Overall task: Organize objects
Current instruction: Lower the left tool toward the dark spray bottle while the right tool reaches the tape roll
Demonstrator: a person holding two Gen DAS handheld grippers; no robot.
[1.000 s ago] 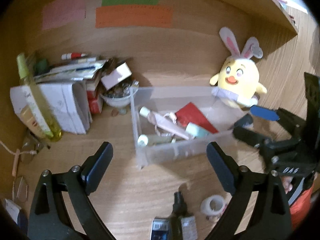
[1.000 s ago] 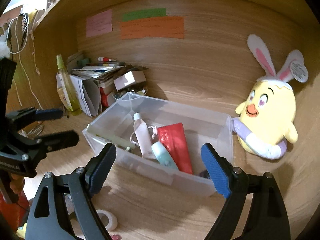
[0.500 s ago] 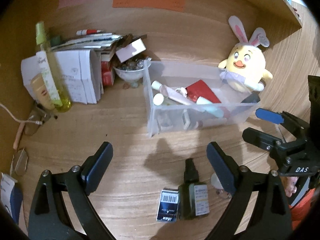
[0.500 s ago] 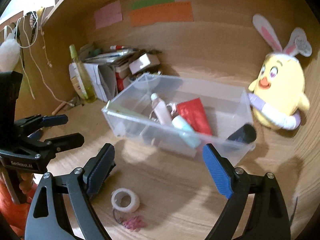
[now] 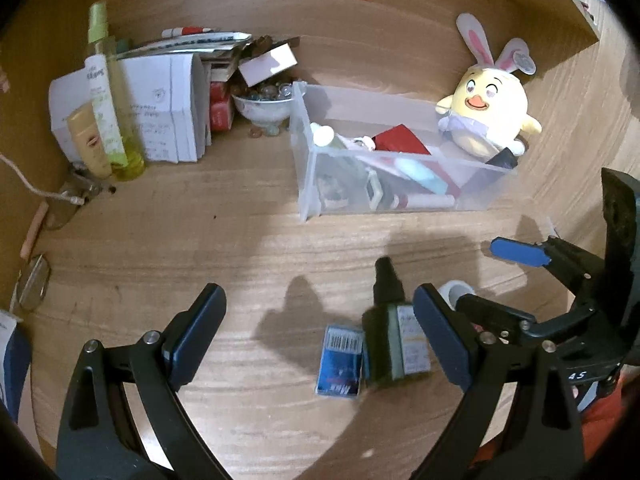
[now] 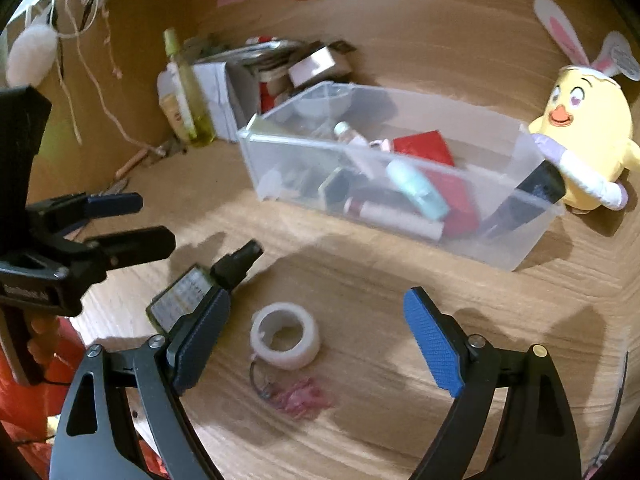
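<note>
My left gripper (image 5: pixel 316 336) gapes wide over bare wooden desk (image 5: pixel 248 240), the dark green spray bottle (image 5: pixel 394 336) lying by its right finger. My right gripper (image 6: pixel 316 340), jaws narrowing slightly, straddles the white tape roll (image 6: pixel 285 335) without touching, I think. The clear plastic bin (image 6: pixel 516 248) sits beyond.

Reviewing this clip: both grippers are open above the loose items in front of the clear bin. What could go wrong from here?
1. The right gripper, jaws closing and holding nothing, frames the tape roll; the pink clips lie right beside it and might get swept along.
2. The left gripper hangs near the dark bottle and blue box, which touch, so a grasp may nudge the box.
3. The two grippers sit close together and could collide.
</note>
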